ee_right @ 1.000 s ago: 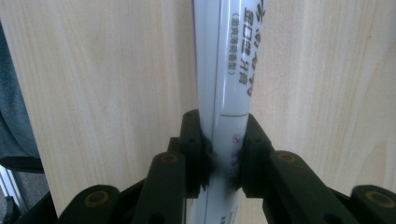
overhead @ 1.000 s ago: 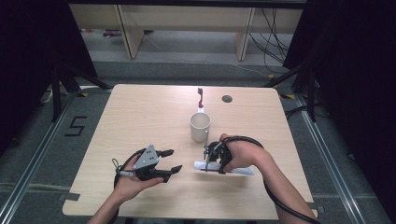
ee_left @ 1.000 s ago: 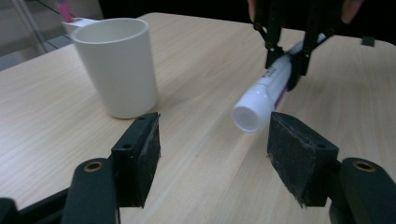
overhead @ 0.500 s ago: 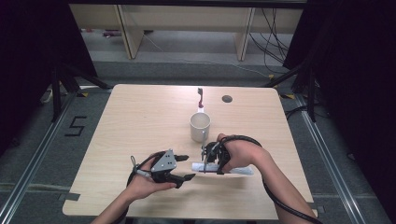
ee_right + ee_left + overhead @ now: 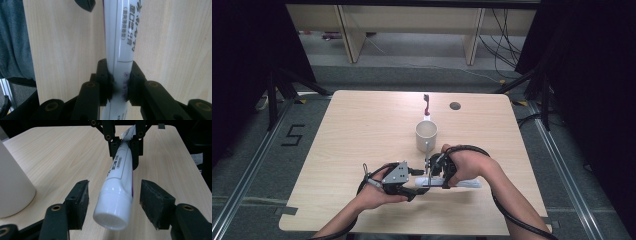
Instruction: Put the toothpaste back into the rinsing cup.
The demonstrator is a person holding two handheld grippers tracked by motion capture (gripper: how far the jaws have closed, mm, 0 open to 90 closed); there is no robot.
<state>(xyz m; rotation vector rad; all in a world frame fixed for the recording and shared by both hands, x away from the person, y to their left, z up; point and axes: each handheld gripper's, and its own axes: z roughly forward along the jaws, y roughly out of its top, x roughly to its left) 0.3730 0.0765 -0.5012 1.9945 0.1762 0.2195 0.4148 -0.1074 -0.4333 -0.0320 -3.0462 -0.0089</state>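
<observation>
A white toothpaste tube [image 5: 464, 184] lies along the near part of the wooden table [image 5: 362, 135]. My right gripper [image 5: 433, 174] is shut on the tube's body; in the right gripper view the pads [image 5: 103, 82] pinch the tube [image 5: 122, 30] from both sides. My left gripper [image 5: 417, 181] comes in from the left at the cap end. In the left gripper view the capped end [image 5: 113, 212] sits between its jaws, which have just been closing, with a gap on each side. The left gripper [image 5: 116, 192] is open. The right gripper [image 5: 123, 143] grips the tube farther along.
A white cup [image 5: 426, 136] stands just behind both grippers, and shows at the left of the left gripper view [image 5: 12, 182]. A toothbrush [image 5: 427, 105] lies beyond it near a round cable hole [image 5: 455, 106]. The table's near edge is close below the hands.
My left gripper has moved right, from the near left of the table up to the tube's cap end. The right gripper and the tube have stayed in place.
</observation>
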